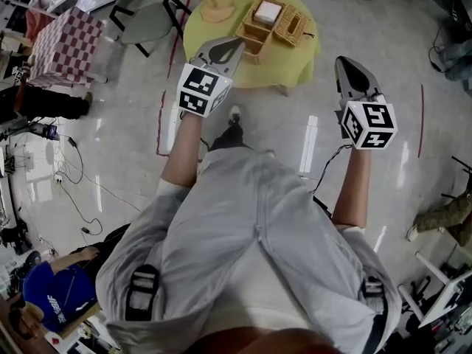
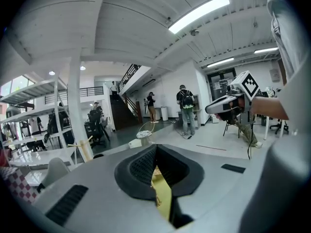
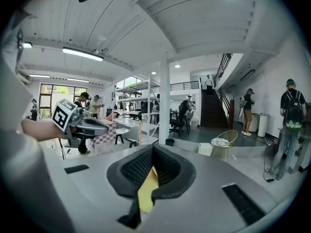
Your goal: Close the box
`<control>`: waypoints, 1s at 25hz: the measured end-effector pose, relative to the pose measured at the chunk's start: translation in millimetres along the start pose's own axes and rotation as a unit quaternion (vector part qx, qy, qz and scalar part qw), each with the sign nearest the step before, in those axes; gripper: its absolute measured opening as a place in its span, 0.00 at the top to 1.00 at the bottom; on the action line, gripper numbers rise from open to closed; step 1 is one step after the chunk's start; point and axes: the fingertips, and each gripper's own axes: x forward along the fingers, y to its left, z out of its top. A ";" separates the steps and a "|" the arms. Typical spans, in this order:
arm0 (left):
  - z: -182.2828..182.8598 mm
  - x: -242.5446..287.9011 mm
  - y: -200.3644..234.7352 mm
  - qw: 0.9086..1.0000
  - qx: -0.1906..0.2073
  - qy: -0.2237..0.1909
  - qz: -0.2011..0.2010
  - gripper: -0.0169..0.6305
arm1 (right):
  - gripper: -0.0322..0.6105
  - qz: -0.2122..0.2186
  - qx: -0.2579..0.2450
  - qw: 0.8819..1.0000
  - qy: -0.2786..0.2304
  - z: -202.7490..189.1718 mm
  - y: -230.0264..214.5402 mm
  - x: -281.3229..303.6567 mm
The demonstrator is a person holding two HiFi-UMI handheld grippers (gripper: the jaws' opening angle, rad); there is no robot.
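Yellow round table point(image 1: 221, 76) sits at the top of the head view, on a shiny grey floor point(image 1: 110, 124). Wicker box point(image 1: 267, 12) is on the table, toward its far side. Its top is open and something white shows inside. A second, smaller basket point(image 1: 293, 28) is just beside it on the right. A wooden stand point(image 1: 214, 6) is on the table's left part.

Left gripper point(image 1: 238, 44) is held out over the near left edge of the table, tip pointing toward the box but apart from it. In its own view the jaws meet at the tips with nothing between them. Only yellow tabletop shows through the slot below.

Right gripper point(image 1: 341, 60) is held over the floor to the right of the table, well apart from the box. Its jaws are also together at the tips and empty, with a yellow strip showing in the slot.

Both marker cubes face the head camera. The person wears a grey shirt point(image 1: 243, 227), and both forearms are stretched forward.

A checkered table point(image 1: 63, 43) and a grey chair point(image 1: 147, 13) stand at upper left. Red tape lines point(image 1: 162, 116) are on the floor beside the table. A seated person in blue point(image 1: 51, 290) is at lower left. The gripper views show an open hall with a white pillar point(image 3: 164, 101), stairs point(image 3: 210, 111) and several people standing far off.
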 end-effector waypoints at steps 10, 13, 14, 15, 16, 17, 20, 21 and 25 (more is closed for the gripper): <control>-8.7 44.5 33.6 1.000 -0.006 -0.004 -0.005 0.93 | 0.91 -0.012 -0.003 1.000 0.017 -1.5 -21.0 41.1; -8.2 59.3 56.4 1.000 -0.011 -0.011 -0.008 0.93 | 0.91 -0.013 -0.013 1.000 0.021 6.0 -24.2 66.8; -7.2 64.5 65.9 1.000 -0.016 -0.013 -0.010 0.93 | 0.91 -0.013 -0.015 1.000 0.021 10.3 -25.3 76.7; -6.0 69.8 76.4 1.000 -0.020 -0.015 -0.010 0.93 | 0.91 -0.014 -0.016 1.000 0.020 15.0 -26.3 87.2; -4.7 75.3 87.2 1.000 -0.021 -0.017 -0.010 0.93 | 0.91 -0.015 -0.018 1.000 0.020 19.8 -27.2 97.7; -3.3 80.8 97.7 1.000 -0.021 -0.018 -0.011 0.93 | 0.91 -0.016 -0.019 1.000 0.019 24.5 -28.0 107.7; 1.4 96.8 125.2 0.999 -0.018 -0.021 -0.018 0.93 | 0.91 -0.024 -0.021 0.999 0.019 39.1 -31.0 134.8; 2.5 102.6 134.3 0.999 -0.016 -0.021 -0.021 0.93 | 0.91 -0.028 -0.021 0.999 0.019 44.0 -32.4 144.1; 0.0 129.2 166.0 0.999 -0.013 -0.015 -0.037 0.93 | 0.91 -0.043 -0.012 0.999 0.027 51.1 -38.5 179.4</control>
